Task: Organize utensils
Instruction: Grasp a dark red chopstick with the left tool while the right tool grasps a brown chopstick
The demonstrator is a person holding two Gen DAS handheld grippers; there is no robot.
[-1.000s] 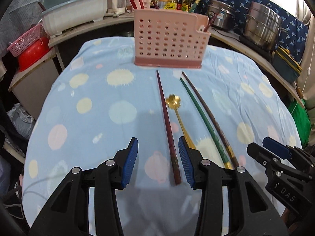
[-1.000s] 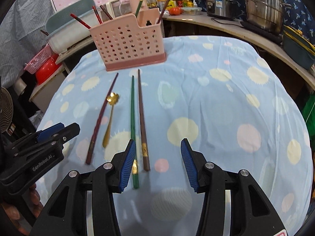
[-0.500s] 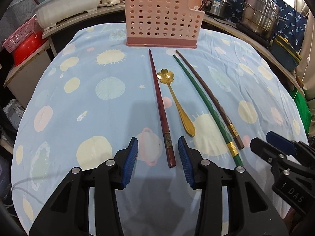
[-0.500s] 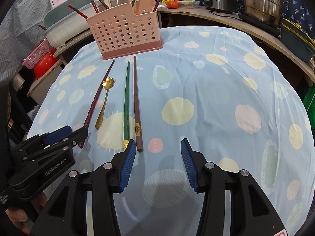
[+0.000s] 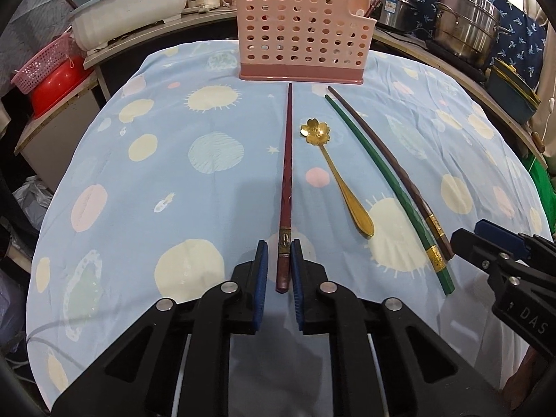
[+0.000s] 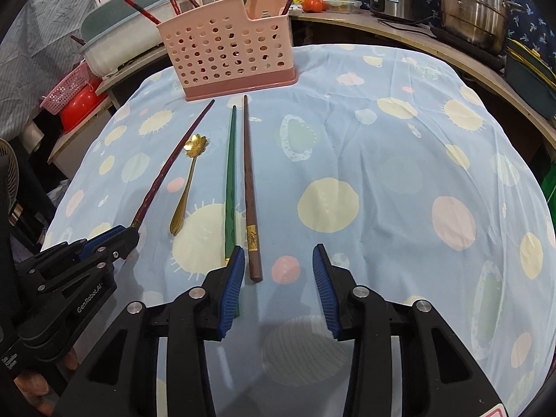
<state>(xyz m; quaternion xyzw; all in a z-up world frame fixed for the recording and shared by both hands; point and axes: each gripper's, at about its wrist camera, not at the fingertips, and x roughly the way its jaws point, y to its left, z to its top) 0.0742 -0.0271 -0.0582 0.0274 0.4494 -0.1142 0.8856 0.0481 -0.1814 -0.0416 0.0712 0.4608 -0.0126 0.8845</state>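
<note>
On the blue spotted cloth lie a dark red chopstick (image 5: 286, 173), a gold flower spoon (image 5: 333, 170), a green chopstick (image 5: 382, 173) and a brown chopstick (image 5: 389, 153). All point toward the pink perforated holder (image 5: 299, 34), which has several chopsticks standing in it. My left gripper (image 5: 279, 243) is closing around the red chopstick's near end, with a small gap still showing on the left pad's side. My right gripper (image 6: 278, 248) is closing too. The brown chopstick (image 6: 248, 173) ends just inside its left pad and the green chopstick (image 6: 230, 180) runs under that finger.
A pale basin (image 5: 128, 10), a red bowl with a pink basket (image 5: 52, 76) and steel pots (image 5: 465, 24) crowd the counters behind the table. The cloth drops off at the round table's edges. A hand (image 6: 31, 385) holds the left gripper (image 6: 118, 239).
Both grippers came down and forward to the near ends of the chopsticks. The left jaws narrowed sharply around the red chopstick. The right jaws narrowed a little.
</note>
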